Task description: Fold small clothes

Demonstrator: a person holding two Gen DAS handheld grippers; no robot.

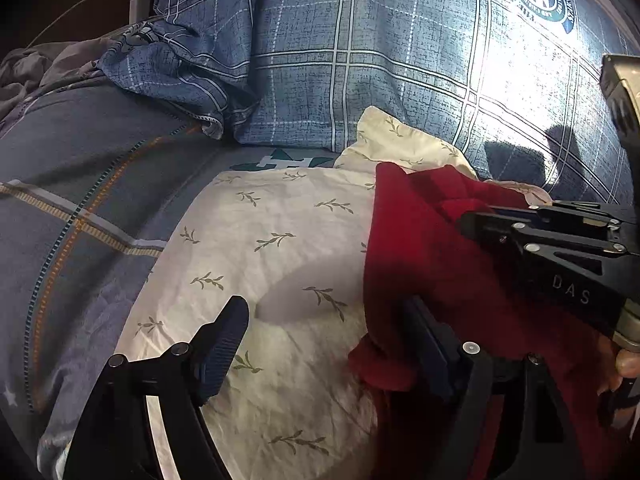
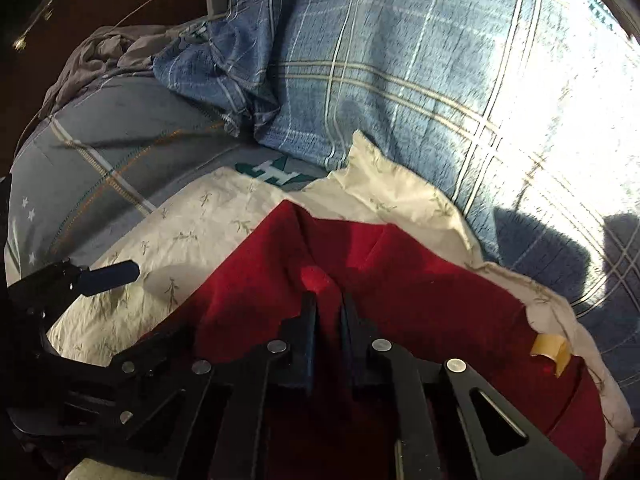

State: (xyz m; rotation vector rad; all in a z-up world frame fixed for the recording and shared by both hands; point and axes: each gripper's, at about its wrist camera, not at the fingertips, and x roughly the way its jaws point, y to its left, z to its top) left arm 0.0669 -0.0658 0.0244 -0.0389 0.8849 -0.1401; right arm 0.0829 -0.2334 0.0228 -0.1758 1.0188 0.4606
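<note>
A dark red garment lies on a cream leaf-print cloth spread on the bed. My left gripper is open at the garment's left edge; the right finger touches a bunched red fold, the left finger is over the cream cloth. In the right wrist view my right gripper is shut on a pinched ridge of the red garment. The right gripper also shows in the left wrist view, lying on the red cloth. The left gripper's finger shows at the left of the right wrist view.
A blue plaid pillow lies behind the cloth, sunlit at the right. A grey-blue striped quilt covers the bed on the left. A white charger and cable sit at the back. A yellowish label sits on the garment's right edge.
</note>
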